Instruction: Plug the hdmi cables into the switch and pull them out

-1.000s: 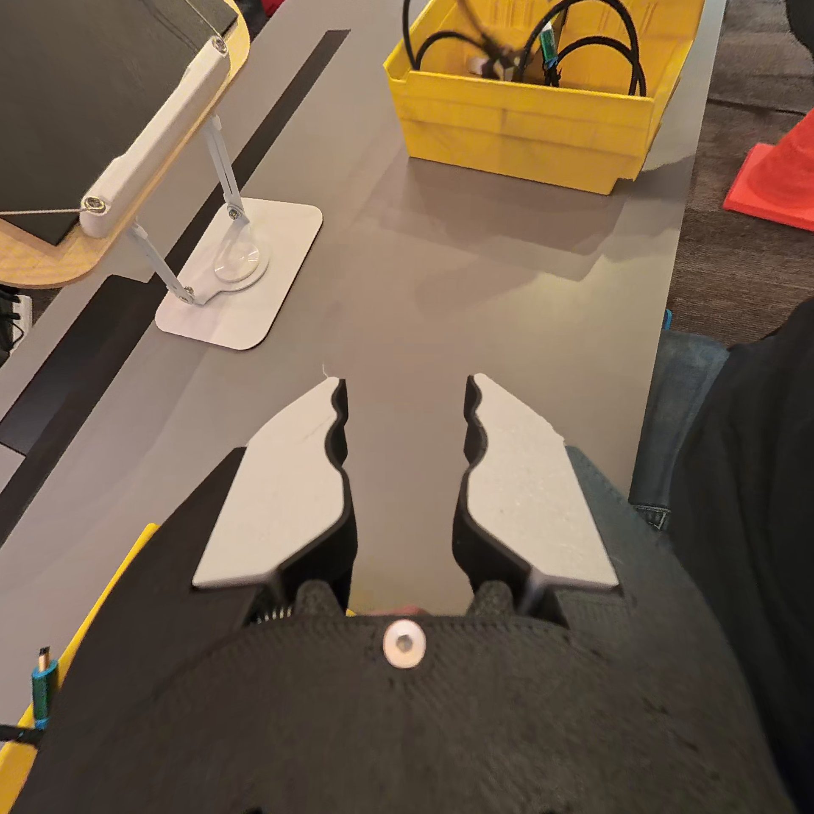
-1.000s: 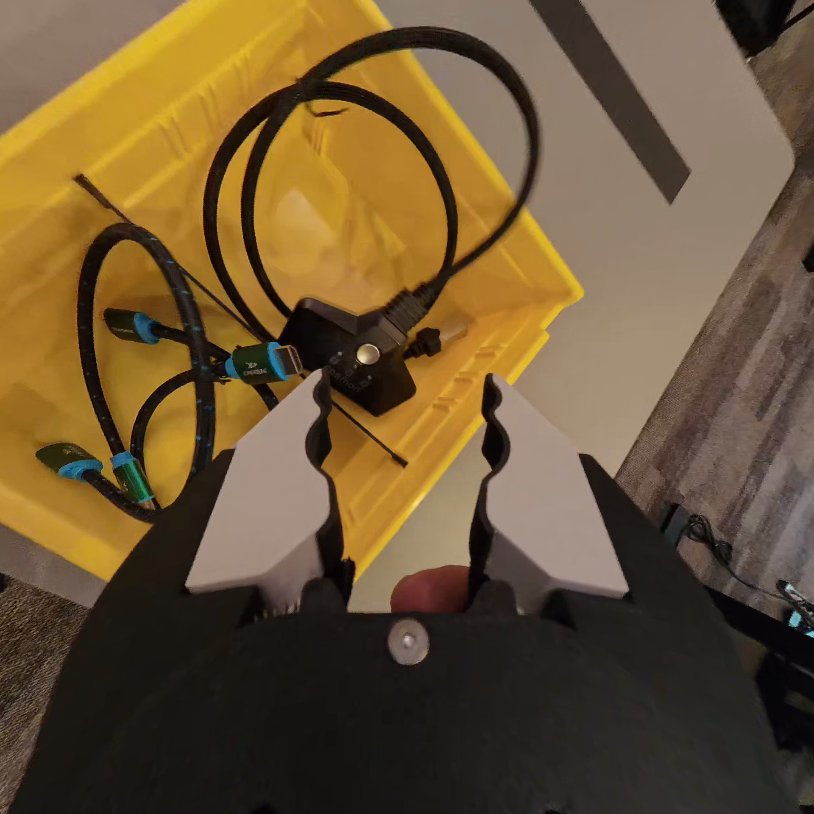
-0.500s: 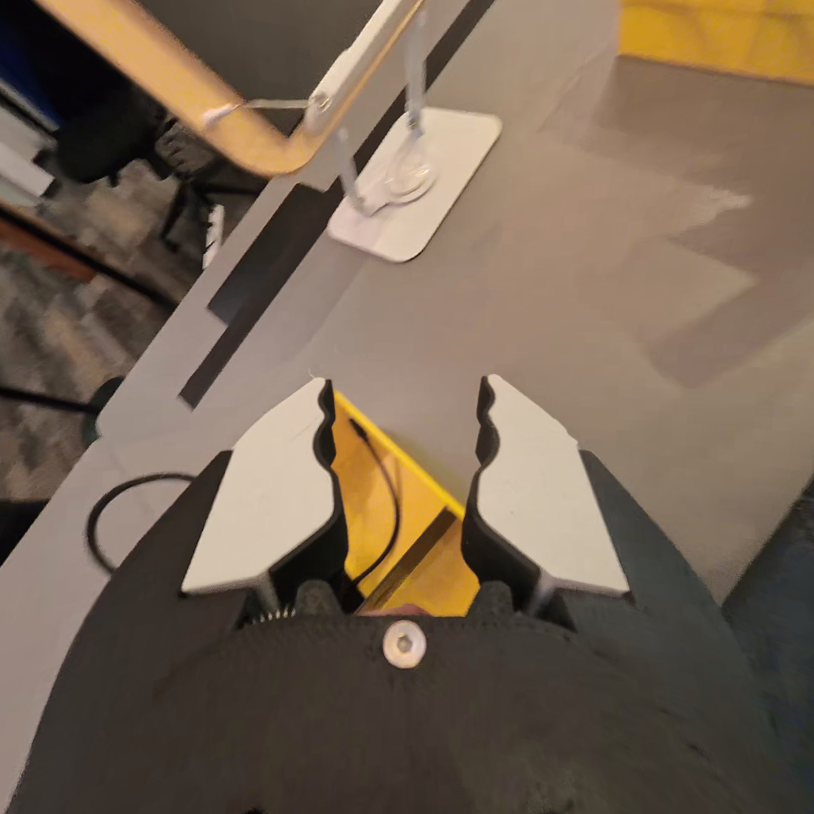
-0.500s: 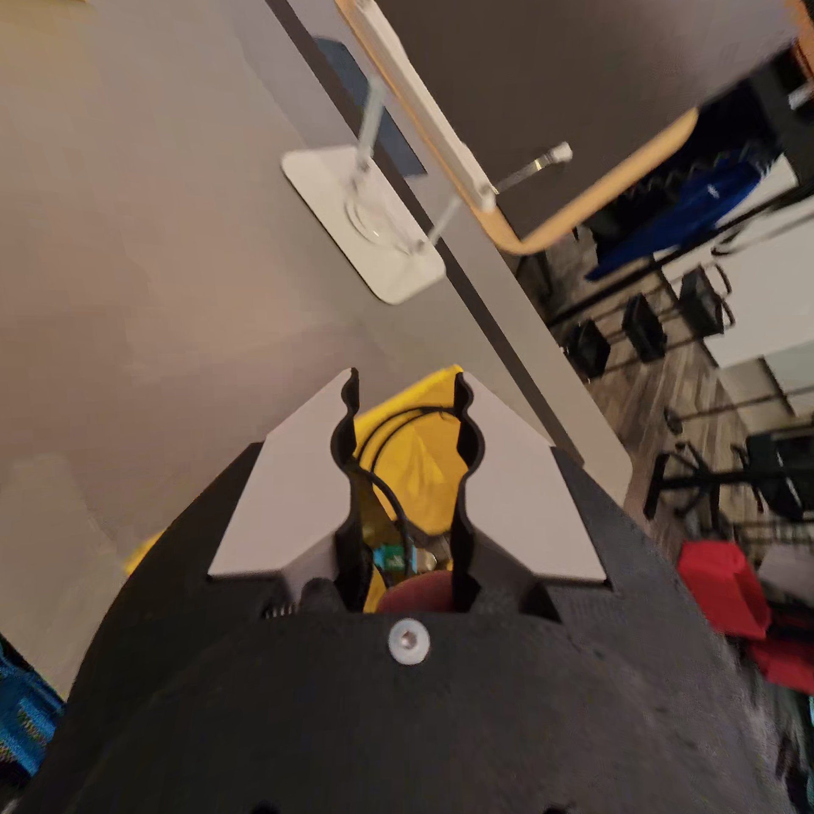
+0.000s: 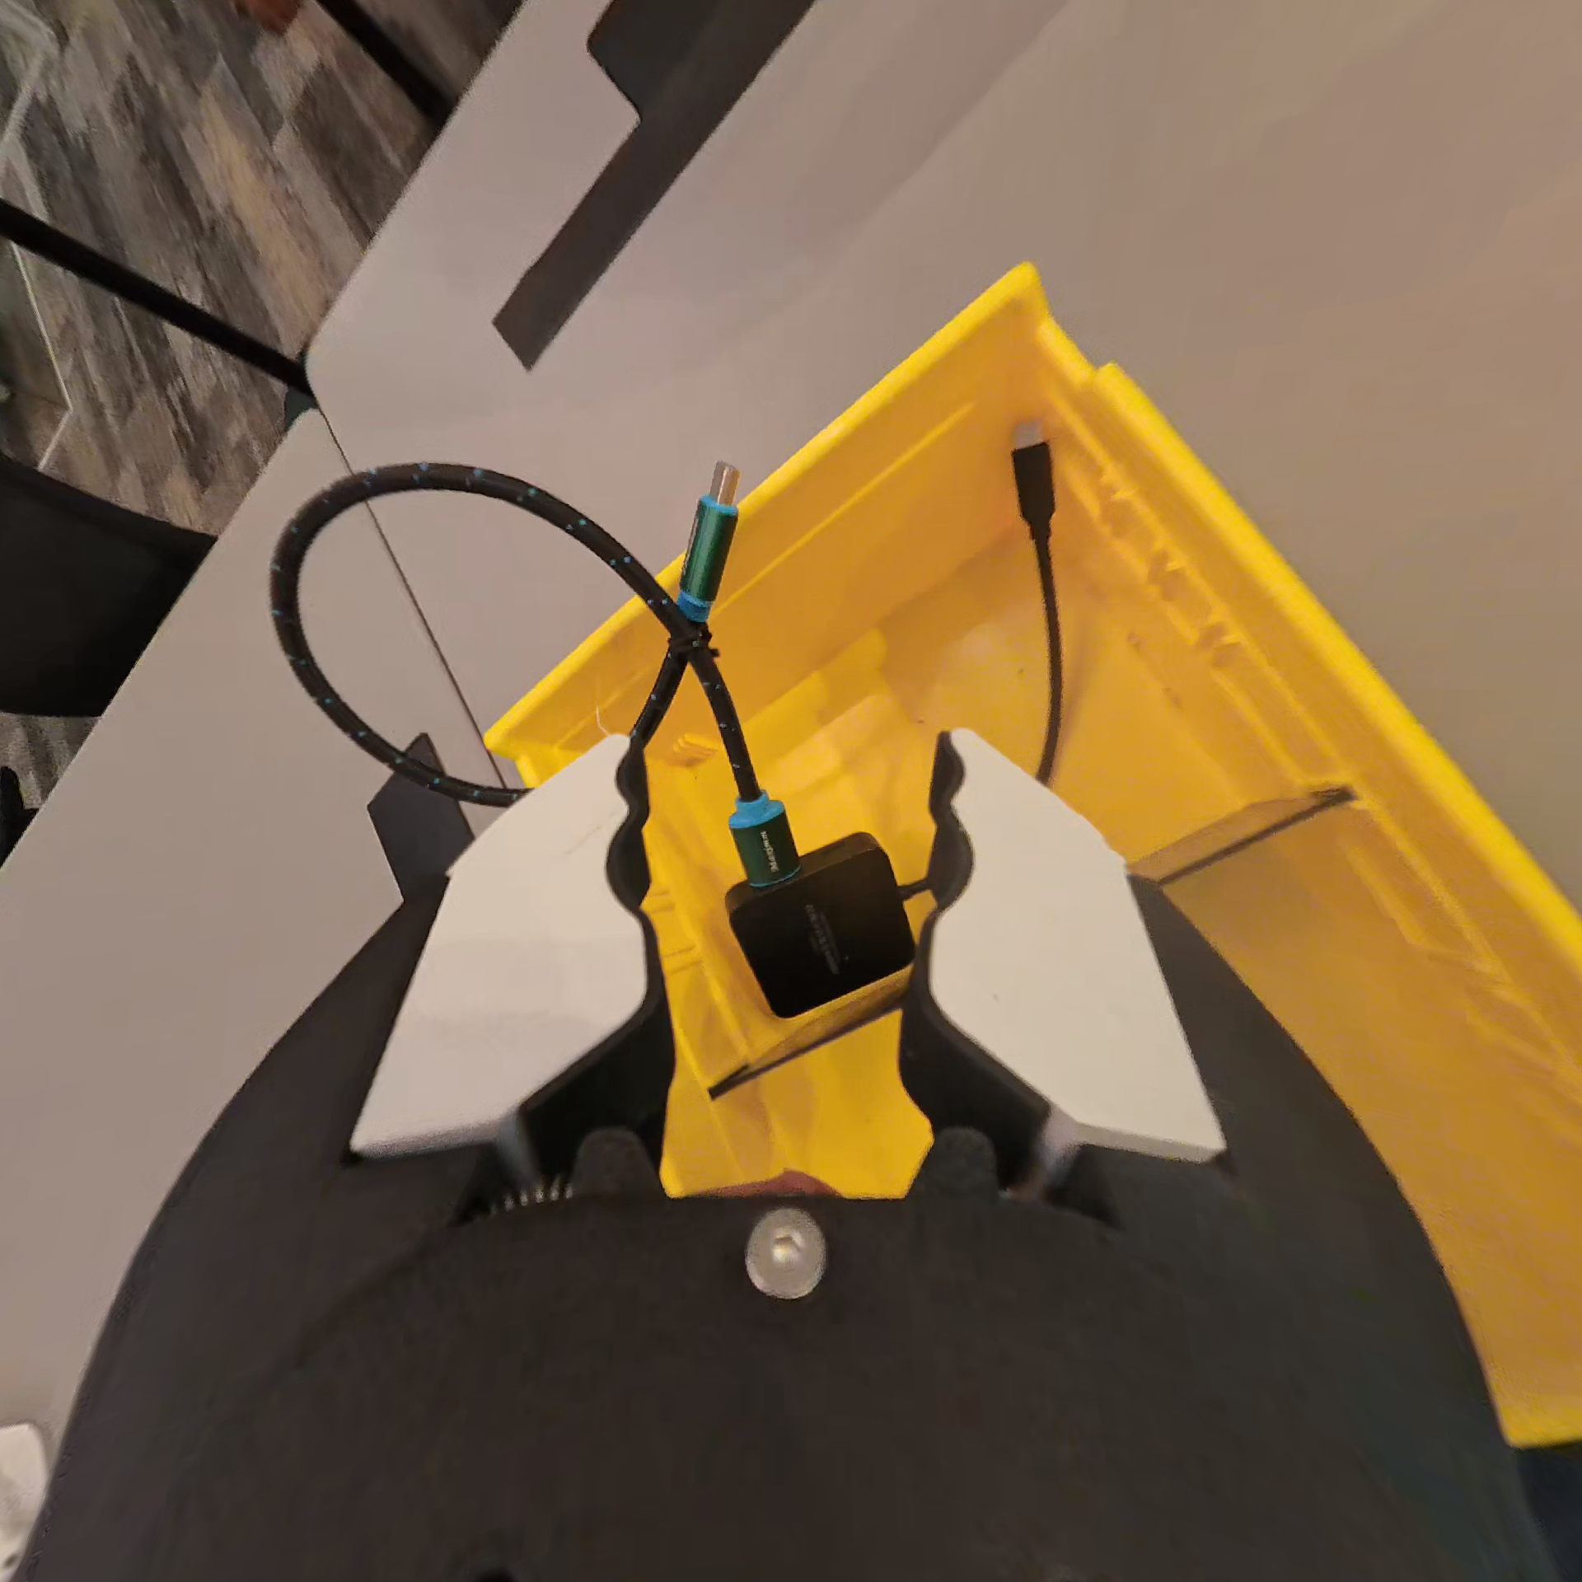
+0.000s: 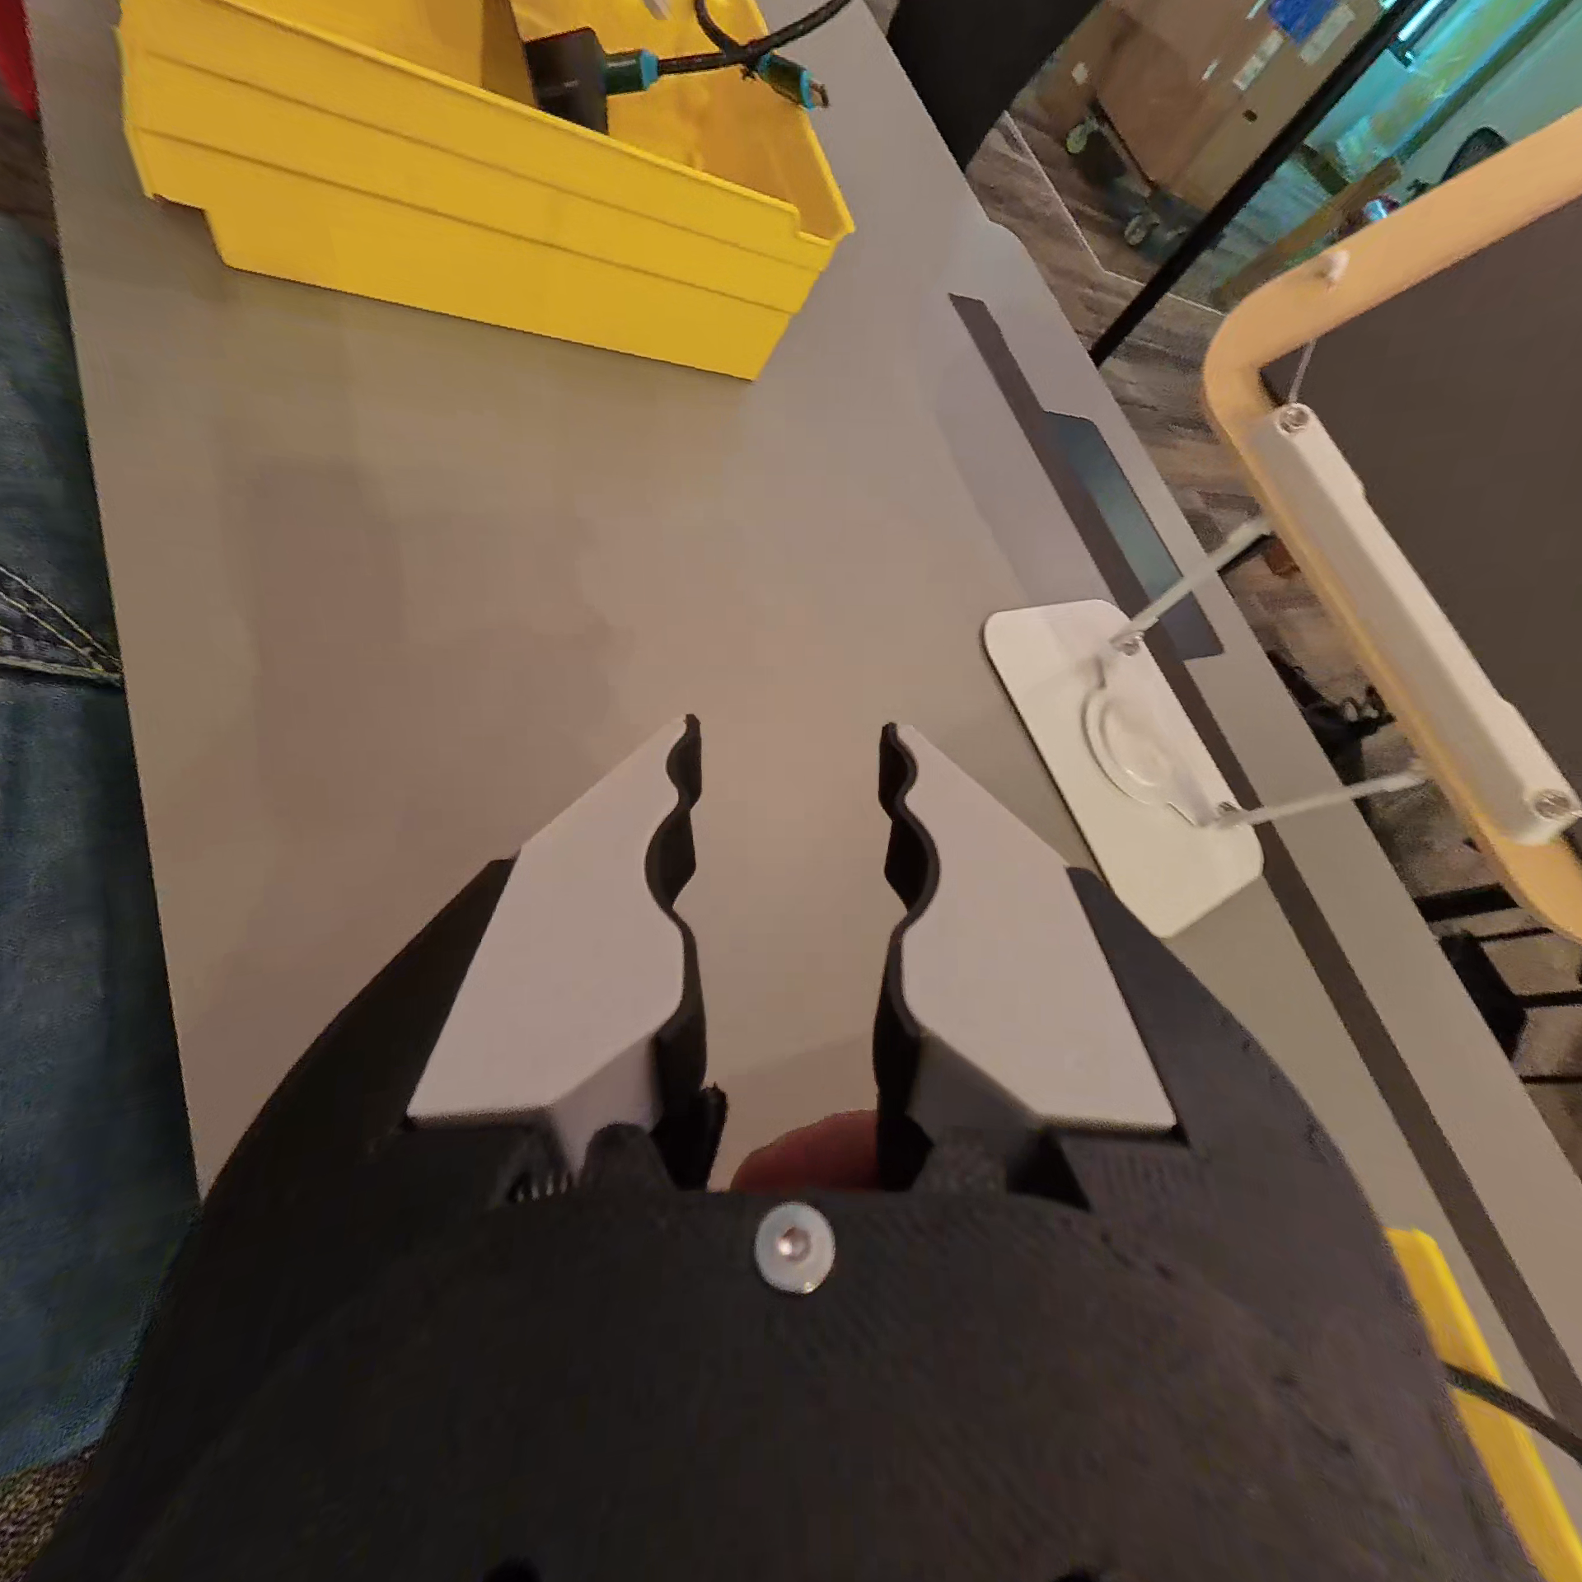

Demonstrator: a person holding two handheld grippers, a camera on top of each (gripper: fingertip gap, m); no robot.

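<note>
In the left wrist view a black switch box (image 5: 817, 920) lies in a yellow bin (image 5: 1198, 651). A braided HDMI cable (image 5: 291, 599) has one green plug (image 5: 766, 847) in the switch. Its other green plug (image 5: 710, 548) sticks up free over the bin wall. My left gripper (image 5: 783, 745) is open and empty just above the switch. My right gripper (image 6: 788, 728) is open and empty over bare grey table (image 6: 514, 556). The right wrist view shows the same bin (image 6: 479, 214), switch (image 6: 569, 77) and plugged connector (image 6: 629, 68) far ahead.
A thin black cable with a small plug (image 5: 1031, 479) lies in the bin. A white stand base (image 6: 1121, 762) holds a wood-framed dark board (image 6: 1412, 428) on the right. A second yellow bin (image 6: 1472, 1412) is at my right gripper's lower right. A person's jeans (image 6: 51, 685) line the table's left edge. The tips of one gripper are about 40 cm away from the tips of the other. The green plug (image 5: 766, 847) is about 8 cm from my left fingertips and 45 cm from my right. Look for it in the right wrist view (image 6: 626, 64) too.
My left gripper swung from the bare table to above the bin with the switch. My right gripper left the other bin and now points across the bare table.
</note>
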